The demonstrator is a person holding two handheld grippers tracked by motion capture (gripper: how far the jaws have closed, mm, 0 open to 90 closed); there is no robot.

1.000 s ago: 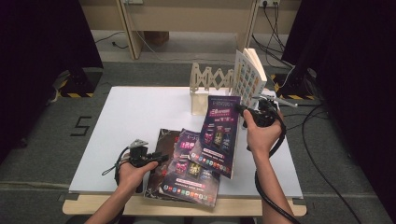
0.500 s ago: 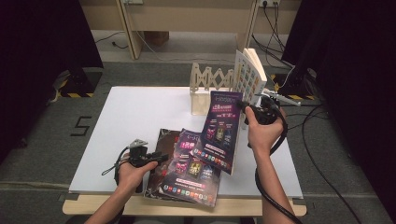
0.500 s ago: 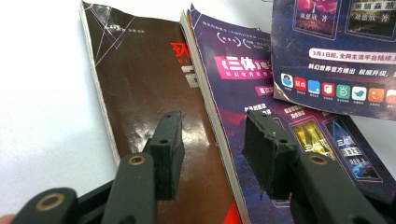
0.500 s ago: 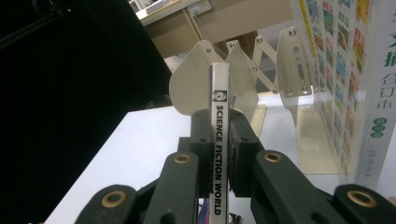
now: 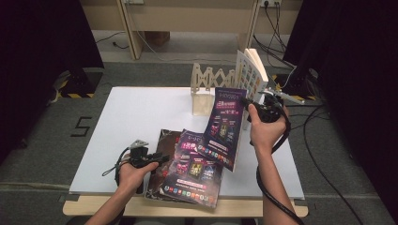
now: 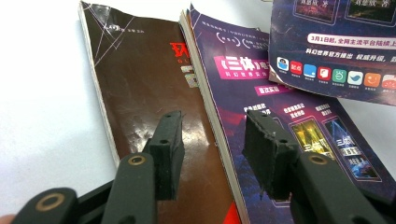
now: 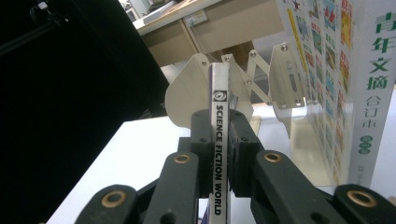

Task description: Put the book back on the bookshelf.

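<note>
- right gripper [image 5: 248,107] clamped on the spine of a purple magazine [image 5: 224,127], held upright off the table [image 5: 136,117], just beside the wooden rack [image 5: 210,89].
- left gripper [image 6: 212,140] jaws apart, empty, over the brown book [image 6: 149,93] and flat magazine [image 6: 280,121] seam.

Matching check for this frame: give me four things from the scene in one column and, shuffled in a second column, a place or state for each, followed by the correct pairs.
Things
1. raised magazine
2. brown magazine
3. left gripper
4. white book

Places or states
A. stands upright in the wooden rack
B. jaws open above the flat magazines
C. clamped by its spine in the right gripper
D. lies flat on the table, partly under a purple magazine

Pairs: 1-C, 2-D, 3-B, 4-A
</note>
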